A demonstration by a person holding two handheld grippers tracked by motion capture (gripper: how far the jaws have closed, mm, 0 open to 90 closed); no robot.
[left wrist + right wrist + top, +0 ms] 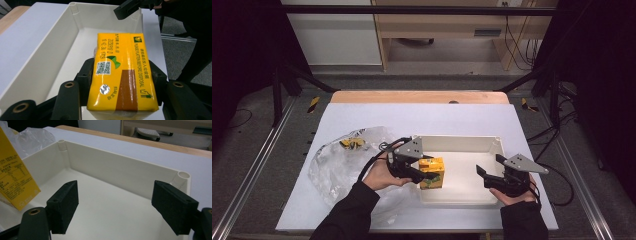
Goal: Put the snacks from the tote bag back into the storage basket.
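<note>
A yellow drink carton (pixel 432 172) is held over the left part of the white tray (pixel 492 145). My left gripper (pixel 418 174) is shut on it, jaws pressing its two sides; in the left gripper view the carton (pixel 122 75) shows its printed top face above the tray floor (pixel 82 37). My right gripper (pixel 487 172) is open over the tray's right part, nothing between its fingers (pixel 63 205). In the right gripper view the carton (pixel 15 180) stands tilted at the far left, and the tray's far wall (pixel 120 170) lies ahead.
A crumpled clear plastic bag (pixel 342 165) lies left of the tray with a small yellow item (pixel 352 144) inside. The white sheet (pixel 422 112) covers the table; a wooden edge (pixel 419 96) runs along the back. Metal rails flank both sides.
</note>
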